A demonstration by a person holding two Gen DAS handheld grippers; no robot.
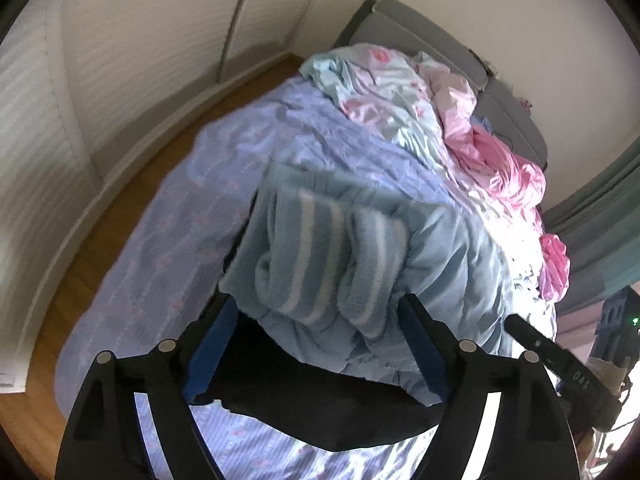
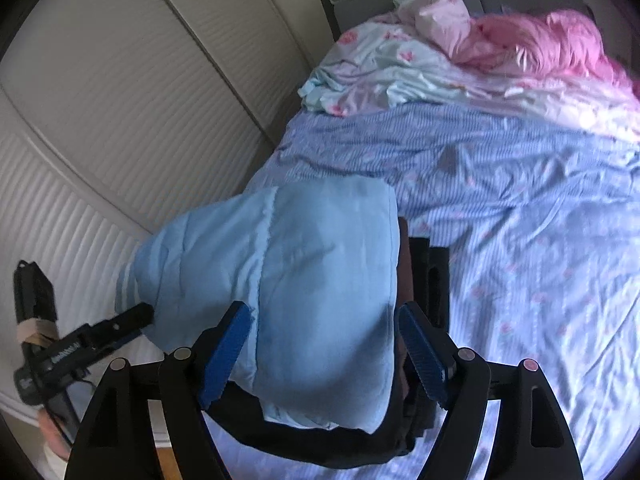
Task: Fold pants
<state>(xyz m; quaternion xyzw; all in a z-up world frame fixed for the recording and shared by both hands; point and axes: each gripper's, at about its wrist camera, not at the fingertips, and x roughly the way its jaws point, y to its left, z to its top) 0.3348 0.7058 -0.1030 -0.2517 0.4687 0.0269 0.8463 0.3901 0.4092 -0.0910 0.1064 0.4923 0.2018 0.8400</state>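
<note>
Fluffy light-blue pants (image 1: 336,256) with white stripes lie bunched in a thick folded bundle across both grippers above the bed. In the right wrist view the pants (image 2: 296,292) show as a smooth pale-blue mass. A dark garment (image 1: 320,412) lies under the bundle. My left gripper (image 1: 316,312) has its blue pads wide apart with the bundle between them. My right gripper (image 2: 324,320) is also wide open around the bundle. The left gripper also shows in the right wrist view (image 2: 132,320) at the bundle's left end.
The bed (image 2: 520,220) has a blue striped floral sheet. Crumpled pink and mint bedding (image 1: 460,128) is piled near the grey headboard (image 1: 420,28). White ribbed wardrobe doors (image 2: 100,120) stand left of the bed, with wooden floor (image 1: 132,200) between.
</note>
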